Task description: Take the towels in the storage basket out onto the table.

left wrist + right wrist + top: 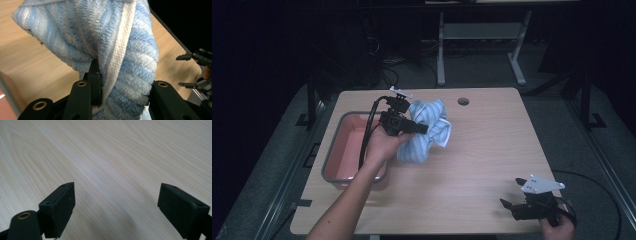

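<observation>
The wooden table fills most of the high view, light in colour, with a small round hole near its far edge. A pink tub with a grey rim sits at the table's left side, its near end partly hidden by the person's forearm.

A blue and white striped towel hangs bunched just to the right of the tub, lifted above the tabletop, its lower folds reaching down toward the wood. In the left gripper view the towel shows thick terry loops and a flat white woven band along one edge.

The left gripper is held up beside the tub, its jaws clamped on a fold of the towel; up close the cloth is pinched between them.

The right gripper rests low at the table's near right corner, well apart from the towel, jaws spread wide with nothing between them, bare wood beneath.
</observation>
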`<state>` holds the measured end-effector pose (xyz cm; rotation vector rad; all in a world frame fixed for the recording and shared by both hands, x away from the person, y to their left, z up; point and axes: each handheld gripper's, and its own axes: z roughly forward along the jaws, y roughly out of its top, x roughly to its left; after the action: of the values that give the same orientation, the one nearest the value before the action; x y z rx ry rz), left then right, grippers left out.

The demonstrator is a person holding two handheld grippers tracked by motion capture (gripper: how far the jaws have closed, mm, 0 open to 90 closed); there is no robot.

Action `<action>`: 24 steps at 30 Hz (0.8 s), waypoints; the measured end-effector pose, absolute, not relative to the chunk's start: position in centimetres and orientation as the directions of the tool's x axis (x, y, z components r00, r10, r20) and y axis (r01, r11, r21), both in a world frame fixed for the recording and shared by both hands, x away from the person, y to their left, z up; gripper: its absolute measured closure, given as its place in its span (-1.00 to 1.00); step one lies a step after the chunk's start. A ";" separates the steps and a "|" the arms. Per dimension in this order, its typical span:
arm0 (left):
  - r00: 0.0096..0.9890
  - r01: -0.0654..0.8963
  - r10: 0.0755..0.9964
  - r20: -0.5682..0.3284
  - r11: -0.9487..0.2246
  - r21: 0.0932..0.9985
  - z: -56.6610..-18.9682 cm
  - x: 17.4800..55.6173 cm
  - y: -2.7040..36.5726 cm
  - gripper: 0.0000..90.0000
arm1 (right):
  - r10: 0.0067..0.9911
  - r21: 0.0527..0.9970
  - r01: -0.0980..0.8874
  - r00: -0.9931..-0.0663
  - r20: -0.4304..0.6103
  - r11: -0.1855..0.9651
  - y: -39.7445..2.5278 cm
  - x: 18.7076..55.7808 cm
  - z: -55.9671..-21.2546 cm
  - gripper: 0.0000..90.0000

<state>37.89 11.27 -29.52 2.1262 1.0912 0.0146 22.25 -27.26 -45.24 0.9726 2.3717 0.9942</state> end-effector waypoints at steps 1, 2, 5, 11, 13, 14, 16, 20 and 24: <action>0.642 0.697 0.706 -0.299 -0.374 0.612 -29.6 38.0 10.9 0.44 | 0.728 0.738 0.452 -0.681 -0.078 0.501 -27.3 22.2 -45.2 -0.69; 0.641 0.697 0.707 -0.299 -0.372 0.613 -29.7 38.0 10.7 0.44 | 0.729 0.740 0.450 -0.681 -0.078 0.499 -27.3 22.2 -45.3 -0.69; 0.637 0.699 0.709 -0.302 -0.367 0.614 -29.9 38.1 10.3 0.43 | 0.730 0.740 0.453 -0.679 -0.074 0.497 -27.3 22.1 -45.3 -0.69; 0.645 0.699 0.705 -0.296 -0.387 0.601 -30.5 38.5 8.8 0.43 | 0.726 0.742 0.451 -0.684 -0.069 0.496 -27.3 22.1 -45.3 -0.69; 0.642 0.702 0.705 -0.301 -0.383 0.601 -30.6 38.5 8.5 0.43 | 0.726 0.742 0.452 -0.684 -0.068 0.495 -27.2 22.1 -45.3 -0.69; 0.643 0.701 0.706 -0.298 -0.385 0.601 -30.8 38.7 8.1 0.43 | 0.723 0.739 0.448 -0.687 -0.075 0.502 -27.2 22.1 -45.3 -0.69; 0.646 0.700 0.704 -0.294 -0.393 0.596 -31.1 38.8 7.7 0.43 | 0.725 0.742 0.452 -0.686 -0.067 0.496 -27.1 22.1 -45.3 -0.69; 0.648 0.701 0.703 -0.293 -0.401 0.590 -31.6 39.1 6.7 0.43 | 0.721 0.748 0.449 -0.690 -0.056 0.488 -27.1 22.2 -45.3 -0.69; 0.650 0.702 0.699 -0.298 -0.404 0.587 -32.2 39.4 5.6 0.43 | 0.721 0.747 0.448 -0.691 -0.059 0.491 -27.0 22.2 -45.3 -0.69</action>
<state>39.35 5.55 -32.17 2.1685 1.0823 -0.0058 22.20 -27.03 -45.30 0.9762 2.3753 1.0323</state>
